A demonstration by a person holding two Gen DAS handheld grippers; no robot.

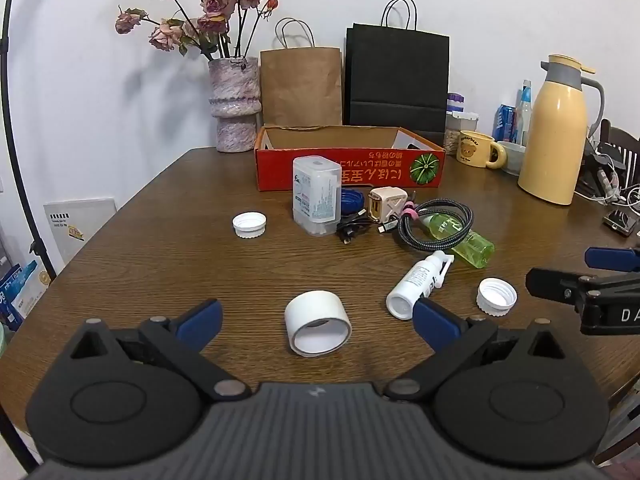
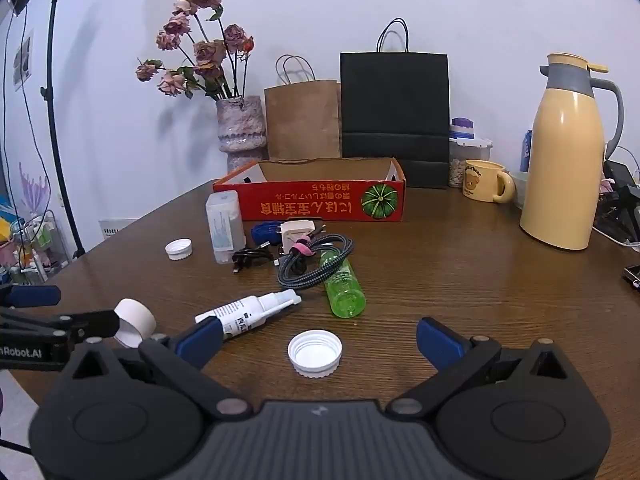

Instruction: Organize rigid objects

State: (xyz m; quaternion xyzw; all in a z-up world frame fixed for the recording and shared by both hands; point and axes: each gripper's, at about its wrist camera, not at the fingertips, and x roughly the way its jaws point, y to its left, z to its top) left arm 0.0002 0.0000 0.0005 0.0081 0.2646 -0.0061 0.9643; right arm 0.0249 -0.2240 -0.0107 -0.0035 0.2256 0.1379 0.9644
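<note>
Both grippers wide open, holding nothing. Left gripper lined up on tape roll, dead ahead on table. Right gripper same deal with white cap. Red box sits far back, so either grab looks easy imo.

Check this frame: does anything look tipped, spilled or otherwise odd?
No spill or damage shows. The green bottle and white spray bottle lie on their sides, and two white caps sit loose.
</note>
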